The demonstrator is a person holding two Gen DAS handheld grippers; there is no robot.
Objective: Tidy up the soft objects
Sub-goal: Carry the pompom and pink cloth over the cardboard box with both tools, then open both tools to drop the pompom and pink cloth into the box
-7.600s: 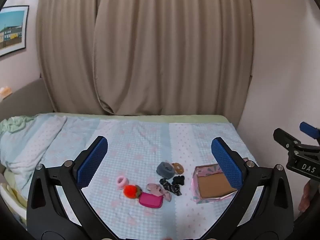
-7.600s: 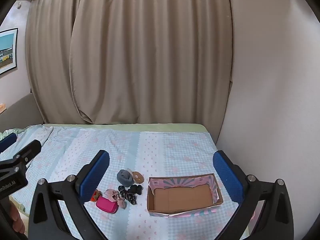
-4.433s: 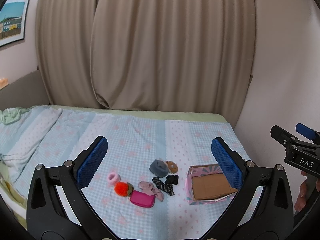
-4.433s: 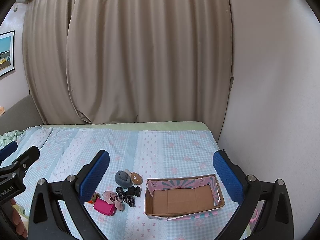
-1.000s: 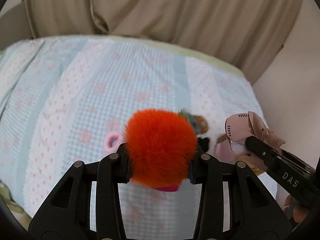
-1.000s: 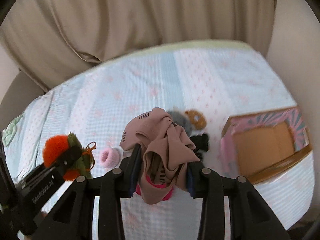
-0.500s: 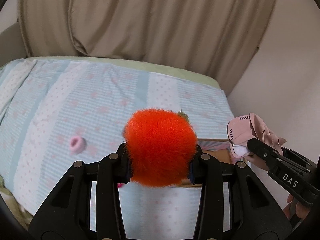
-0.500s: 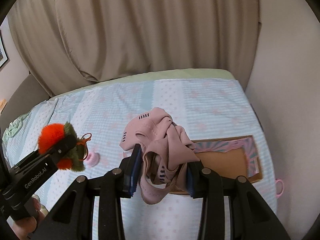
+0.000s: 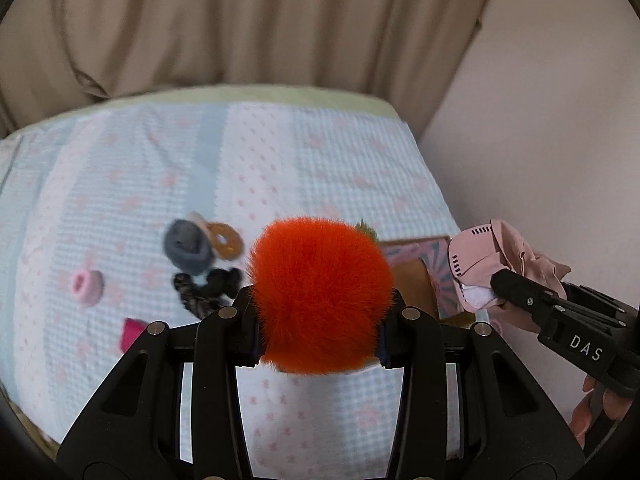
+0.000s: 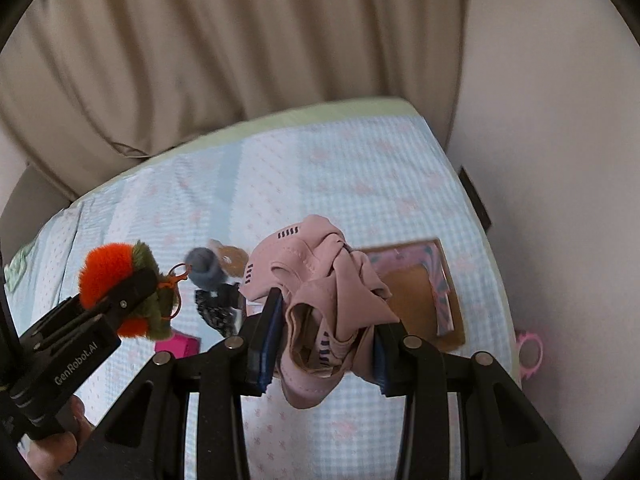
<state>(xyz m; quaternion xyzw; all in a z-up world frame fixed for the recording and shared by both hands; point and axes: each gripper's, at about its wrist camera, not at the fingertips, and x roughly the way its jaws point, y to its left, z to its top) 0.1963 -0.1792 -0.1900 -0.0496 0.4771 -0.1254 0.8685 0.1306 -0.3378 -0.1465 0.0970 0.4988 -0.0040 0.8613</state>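
Orange fur fills the middle of the left wrist view: a fluffy orange pompom [image 9: 320, 296] with a green tuft and a thin orange loop is pinched between the two fingers of the left tongs [image 9: 318, 332], which are drawn in close against its sides. In the right wrist view the same pompom [image 10: 106, 270] is seen at 9 o'clock, held up above the bed. A bundle of dusty-pink fabric [image 10: 320, 280] with short dark dash marks is clamped in the right tongs [image 10: 324, 344], whose blue-padded fingers are pressed into the cloth from both sides; part of the fabric hangs down below the pads. Both items are held in the air, clear of the bedding.

On the bed below, a shallow cardboard box [image 10: 416, 300] with a pink patterned rim is partly hidden behind the pink fabric, toward 3 o'clock. Toward 9 o'clock of the box, a grey soft item [image 9: 188, 246], a brown ring-shaped piece [image 9: 228, 240], a black scrunchie [image 9: 222, 278] and a dark patterned piece [image 9: 192, 296] are grouped close together. A pink ring [image 9: 86, 284] lies apart at 9 o'clock, and a magenta item [image 10: 178, 345] is partly seen at 7 o'clock. A pale blue checked bedspread [image 9: 300, 160] with pink motifs covers the bed, with beige curtains [image 9: 240, 20] at 12 o'clock.
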